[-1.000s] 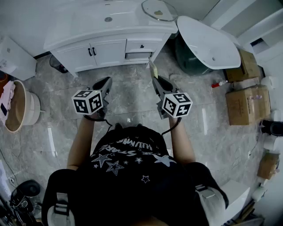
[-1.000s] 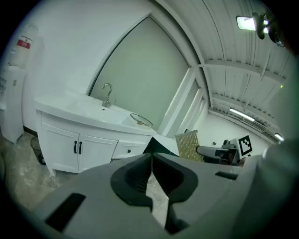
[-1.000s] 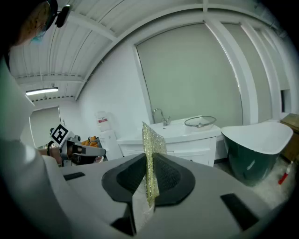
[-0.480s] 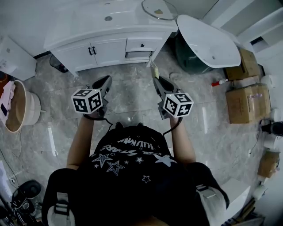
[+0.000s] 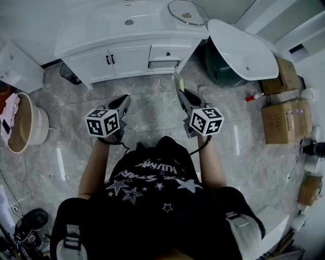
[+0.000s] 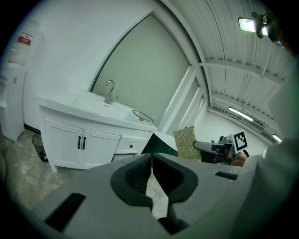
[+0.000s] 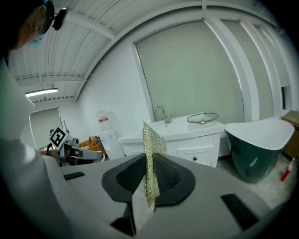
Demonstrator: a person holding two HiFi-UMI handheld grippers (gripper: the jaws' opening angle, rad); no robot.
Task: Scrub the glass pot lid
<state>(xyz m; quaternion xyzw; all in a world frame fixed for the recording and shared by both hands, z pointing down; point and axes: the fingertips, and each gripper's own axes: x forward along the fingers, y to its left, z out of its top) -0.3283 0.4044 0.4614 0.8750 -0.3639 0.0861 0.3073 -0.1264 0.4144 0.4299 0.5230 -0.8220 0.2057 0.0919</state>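
Well ahead of right gripper (image 5: 180, 90) lies glass pot lid (image 5: 187, 12).

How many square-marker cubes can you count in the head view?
2. One marker cube rides the left gripper, the other the right gripper. None seems hidden.

Our scouring pad (image 7: 150, 135) is glittery gold mesh. It sits between the black ribbed pads of our grey right gripper (image 7: 148, 161). Our left gripper (image 6: 152, 159) shows the same grey and black. The marker cube (image 5: 103, 122) on each carries black-and-white squares. We face a white vanity (image 5: 127, 56) with black handles, a clear glass pot lid (image 5: 187, 11), a dark green tub (image 5: 219, 71) with a white inside, a grey veined marble floor (image 5: 152, 101) and tan cardboard boxes (image 5: 284, 119).
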